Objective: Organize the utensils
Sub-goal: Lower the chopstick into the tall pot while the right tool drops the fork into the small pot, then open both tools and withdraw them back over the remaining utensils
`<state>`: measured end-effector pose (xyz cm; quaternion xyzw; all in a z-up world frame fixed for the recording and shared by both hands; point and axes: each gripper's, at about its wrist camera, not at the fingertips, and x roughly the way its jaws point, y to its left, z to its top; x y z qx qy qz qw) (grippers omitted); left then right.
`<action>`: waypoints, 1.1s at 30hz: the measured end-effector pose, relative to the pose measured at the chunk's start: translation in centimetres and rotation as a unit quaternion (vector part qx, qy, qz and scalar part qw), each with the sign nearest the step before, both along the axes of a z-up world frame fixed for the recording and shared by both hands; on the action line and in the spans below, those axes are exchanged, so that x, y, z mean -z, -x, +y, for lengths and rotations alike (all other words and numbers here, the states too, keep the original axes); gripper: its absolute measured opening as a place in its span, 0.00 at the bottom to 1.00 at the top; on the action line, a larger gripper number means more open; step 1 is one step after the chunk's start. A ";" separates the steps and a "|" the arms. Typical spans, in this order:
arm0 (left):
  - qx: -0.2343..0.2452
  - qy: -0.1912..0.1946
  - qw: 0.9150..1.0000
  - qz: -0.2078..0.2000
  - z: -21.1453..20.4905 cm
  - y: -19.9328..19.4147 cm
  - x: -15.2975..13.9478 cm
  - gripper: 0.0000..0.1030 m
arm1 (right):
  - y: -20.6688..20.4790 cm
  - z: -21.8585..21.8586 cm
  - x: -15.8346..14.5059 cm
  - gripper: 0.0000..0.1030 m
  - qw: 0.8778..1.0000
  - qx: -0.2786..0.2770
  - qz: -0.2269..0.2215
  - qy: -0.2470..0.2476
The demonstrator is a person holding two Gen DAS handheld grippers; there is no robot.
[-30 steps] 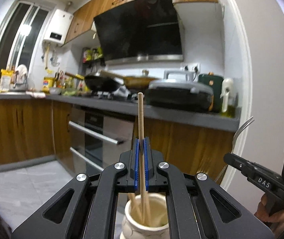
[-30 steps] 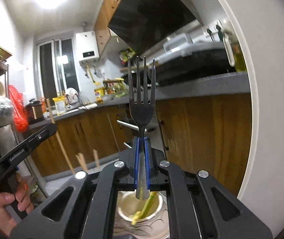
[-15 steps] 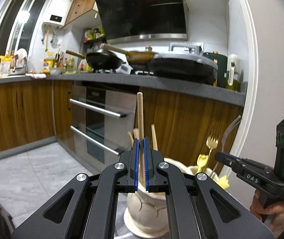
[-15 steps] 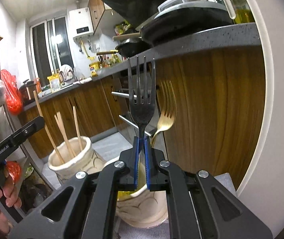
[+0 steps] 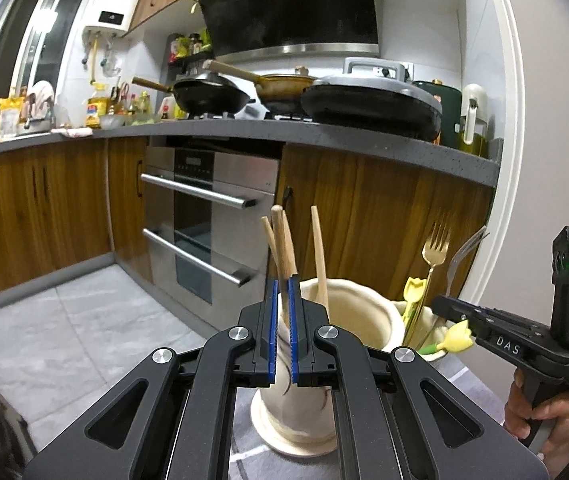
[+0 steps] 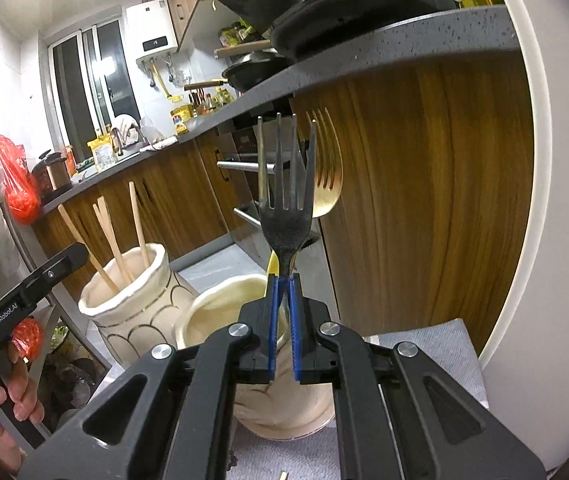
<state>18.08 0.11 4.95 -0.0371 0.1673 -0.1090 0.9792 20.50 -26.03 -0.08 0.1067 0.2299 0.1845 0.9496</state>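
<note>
Now my left gripper [image 5: 283, 292] clamps a wooden chopstick [image 5: 284, 248] over the cream jar [image 5: 360, 320]; beside that jar, my right gripper [image 6: 283, 292] pinches a dark fork [image 6: 286, 216]

A wooden chopstick [image 5: 283, 248] is clamped upright between the blue pads of the left gripper [image 5: 283, 304], its lower part lowered into a cream jar [image 5: 348, 320]. Two more chopsticks [image 5: 319, 256] are leaned inside the same jar. The jar is set on a grey cloth [image 5: 460, 384]. Just beside it, to the right, a second jar [image 5: 432, 332] is seen, partly hidden, with a gold fork [image 5: 436, 244] and yellow tulip-shaped handles [image 5: 458, 338] standing in it. At the right edge, the right gripper [image 5: 440, 306] is held by a hand [image 5: 544, 420], with a silver fork [image 5: 462, 256] raised from its tip above the second jar. Behind, an oven [image 5: 208, 216] is set under a grey counter [image 5: 364, 140] crowded with pans [image 5: 212, 98].
</note>
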 end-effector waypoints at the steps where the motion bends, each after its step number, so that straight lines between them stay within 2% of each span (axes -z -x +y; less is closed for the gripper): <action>1: 0.001 0.002 1.000 0.002 0.0 -0.1 0.0 0.05 | 0.0 0.0 0.0 0.05 1.000 0.000 0.000 0.000; 6: 0.000 0.001 1.000 0.003 0.1 0.0 0.0 0.07 | 0.0 -0.1 -0.1 0.05 1.000 0.001 0.000 0.001; 9: 0.000 0.001 1.000 0.003 0.2 0.0 -0.1 0.17 | 0.0 -0.1 -0.1 0.06 1.000 0.000 0.000 0.001; 11: 0.000 0.003 1.000 0.004 0.2 0.1 -0.1 0.25 | 0.1 -0.2 -0.1 0.14 1.000 0.003 0.000 0.001; 13: 0.000 0.002 1.000 0.003 0.2 0.1 -0.1 0.26 | 0.2 -0.4 -0.2 0.21 1.000 0.005 -0.001 -0.003; 17: -0.001 0.002 1.000 0.002 0.2 0.2 -0.1 0.30 | 0.5 -0.7 -0.4 0.30 1.000 0.008 -0.002 -0.010; 19: -0.002 0.001 1.000 0.002 0.3 0.4 -0.1 0.33 | 0.8 -0.9 -0.5 0.32 1.000 0.009 -0.002 -0.012; 21: -0.004 0.003 1.000 0.001 0.6 0.8 -0.2 0.44 | 1.5 -1.3 -0.6 0.38 1.000 0.011 -0.002 -0.013; 25: -0.004 0.004 1.000 -0.001 1.2 2.1 -0.4 0.47 | 3.1 -2.0 -1.1 0.56 1.000 0.014 -0.007 -0.013; 31: -0.008 0.001 1.000 -0.001 1.7 4.6 -0.5 0.79 | 5.5 -3.5 -1.7 0.88 1.000 0.012 -0.011 -0.019; 33: -0.003 -0.001 1.000 0.003 1.7 5.5 -0.5 0.84 | 6.3 -3.7 -1.9 0.95 1.000 0.008 -0.011 -0.019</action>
